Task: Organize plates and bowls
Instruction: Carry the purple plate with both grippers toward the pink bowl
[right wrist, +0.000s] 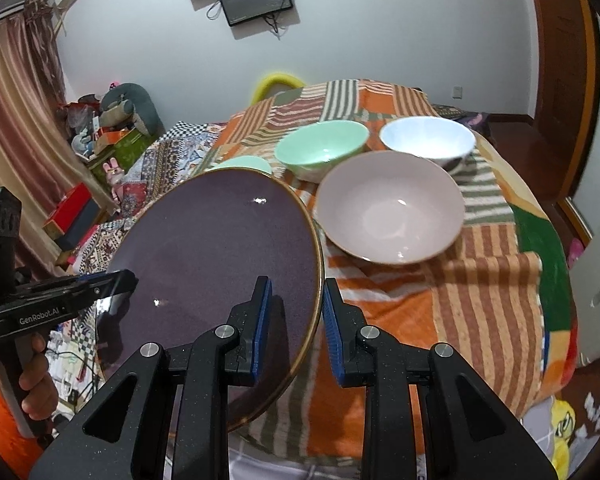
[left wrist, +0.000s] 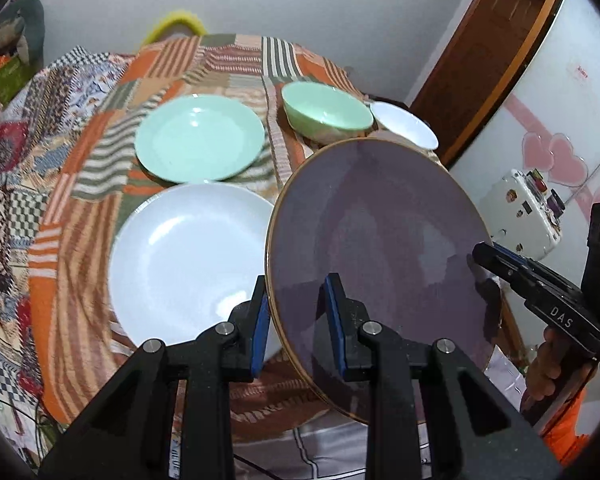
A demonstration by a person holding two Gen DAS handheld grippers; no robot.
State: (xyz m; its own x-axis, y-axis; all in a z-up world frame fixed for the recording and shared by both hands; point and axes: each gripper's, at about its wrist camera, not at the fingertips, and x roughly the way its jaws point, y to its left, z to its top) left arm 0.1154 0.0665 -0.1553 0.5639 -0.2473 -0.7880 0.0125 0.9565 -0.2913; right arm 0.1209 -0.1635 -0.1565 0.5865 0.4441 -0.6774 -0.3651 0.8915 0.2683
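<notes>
The purple plate (left wrist: 380,264) hangs tilted in the air above the near edge of the patchwork-covered table (left wrist: 80,240), carried by two claws because it is broad and flat: the left gripper (left wrist: 298,320) pinches its left rim between narrow blue pads, and the right gripper (right wrist: 296,328) clamps the opposite rim the same way, so neither side can swing or slip. Below and beside it lies the white plate (left wrist: 188,264), with the mint green plate (left wrist: 198,138) just behind; stacking the purple one there seems the likely aim. The bowls are grouped apart on the right side, the green bowl (right wrist: 322,150), the white bowl (right wrist: 428,136) and the pink bowl (right wrist: 392,208) close together, keeping like with like
</notes>
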